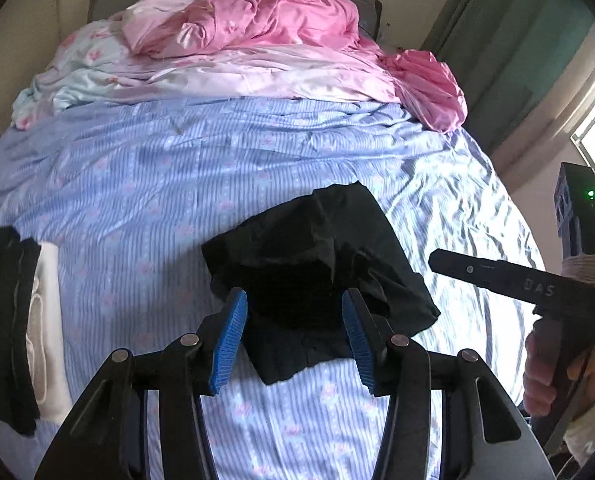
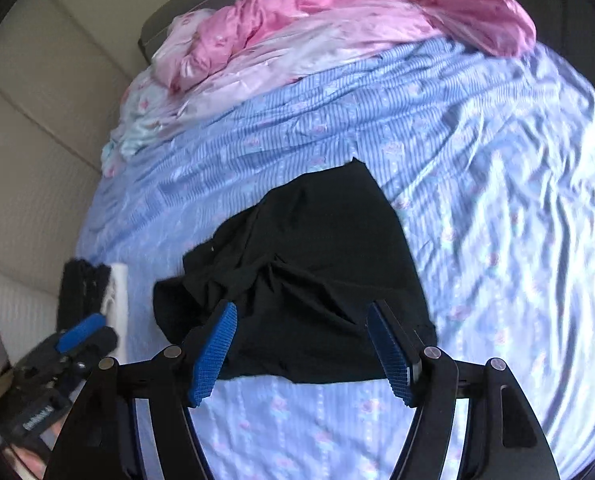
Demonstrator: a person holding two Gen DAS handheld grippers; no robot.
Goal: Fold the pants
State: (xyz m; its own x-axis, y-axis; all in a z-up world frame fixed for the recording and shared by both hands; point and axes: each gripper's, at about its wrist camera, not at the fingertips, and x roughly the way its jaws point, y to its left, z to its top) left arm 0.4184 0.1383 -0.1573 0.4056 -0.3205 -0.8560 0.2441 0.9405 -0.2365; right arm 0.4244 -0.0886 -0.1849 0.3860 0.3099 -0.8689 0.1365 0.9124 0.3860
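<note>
Black pants (image 1: 321, 276) lie bunched and partly folded on the blue striped bed sheet (image 1: 177, 184); they also show in the right wrist view (image 2: 309, 280). My left gripper (image 1: 295, 340) is open and empty, hovering just above the pants' near edge, its blue pads either side of the cloth. My right gripper (image 2: 301, 350) is open and empty over the near edge of the pants. The right gripper's body shows at the right of the left wrist view (image 1: 537, 284), held by a hand. The left gripper shows at the lower left of the right wrist view (image 2: 77, 336).
A stack of folded black and white clothes (image 1: 21, 328) lies at the left edge of the bed, also in the right wrist view (image 2: 93, 292). Crumpled pink bedding (image 1: 265, 28) fills the far end. A green curtain (image 1: 517, 40) and window are at right.
</note>
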